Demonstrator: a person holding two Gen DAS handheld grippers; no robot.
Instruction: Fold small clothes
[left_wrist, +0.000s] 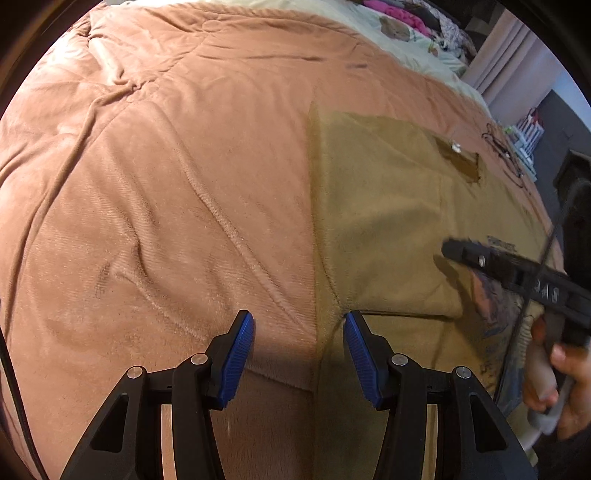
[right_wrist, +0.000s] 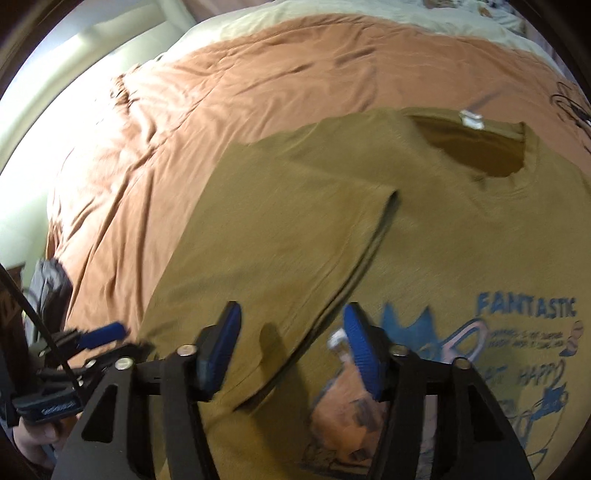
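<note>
The olive-brown T-shirt (right_wrist: 332, 229) lies flat on the orange blanket (left_wrist: 155, 192), printed front up, its long axis running away from the cameras with the neck opening (right_wrist: 476, 151) at the far end. One side is folded over the front. The left gripper (left_wrist: 298, 332) hangs spread and empty over the shirt's left edge. The right gripper (right_wrist: 291, 325) stands apart above the folded edge, pinching nothing. Only the right wrist view shows the blue "FANTASTIC" print (right_wrist: 526, 304); only the left wrist view shows the person's hand (left_wrist: 554, 373).
</note>
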